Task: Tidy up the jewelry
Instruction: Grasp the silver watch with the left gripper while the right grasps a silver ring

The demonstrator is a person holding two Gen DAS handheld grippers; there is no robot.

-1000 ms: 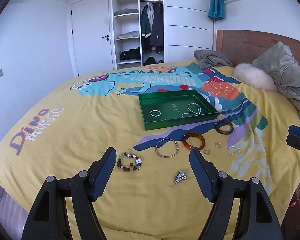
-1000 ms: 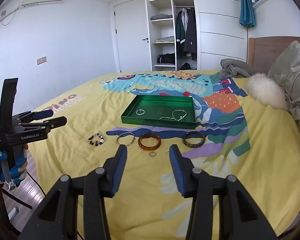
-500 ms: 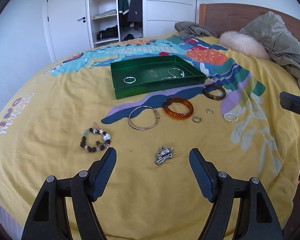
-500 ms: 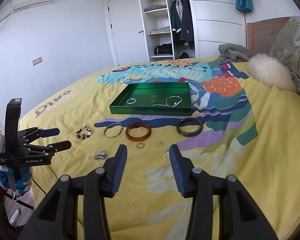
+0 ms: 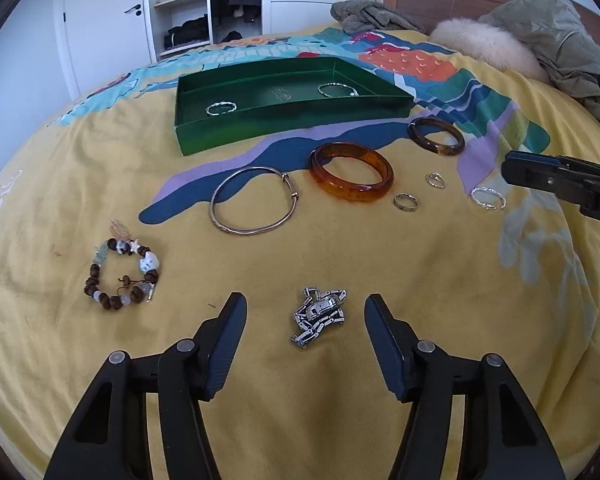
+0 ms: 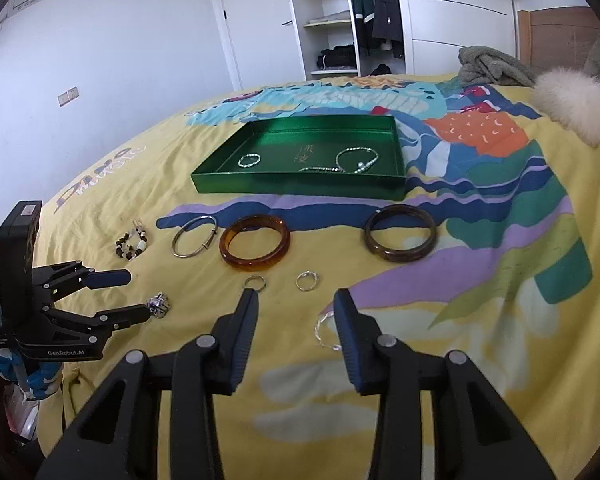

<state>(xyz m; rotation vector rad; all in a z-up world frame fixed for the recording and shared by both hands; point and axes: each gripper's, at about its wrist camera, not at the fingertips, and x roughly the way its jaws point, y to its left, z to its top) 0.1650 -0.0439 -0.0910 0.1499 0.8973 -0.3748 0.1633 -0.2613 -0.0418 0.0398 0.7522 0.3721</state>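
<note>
A green tray (image 5: 260,126) (image 6: 300,184) on the yellow bedspread holds two silver bracelets. In front of it lie a beaded bracelet (image 5: 120,276), a silver bangle (image 5: 254,206), an amber bangle (image 5: 352,178) (image 6: 254,246), a dark bangle (image 5: 436,136) (image 6: 400,238), two small rings (image 6: 254,282) and a twisted silver ring (image 5: 488,198) (image 6: 325,330). My left gripper (image 5: 304,312) is open with a silver link chain (image 5: 320,316) between its fingers. My right gripper (image 6: 296,304) is open, its right finger beside the twisted ring.
A fur pillow (image 5: 484,46), an olive jacket (image 5: 556,28) and a grey garment (image 5: 368,16) lie at the bed's head. An open wardrobe (image 6: 340,16) and a door stand behind. The bed edge is close below both grippers.
Both grippers have moved forward and down toward the bed. The link chain now sits between the left fingers; the twisted ring now sits by the right gripper's finger.
</note>
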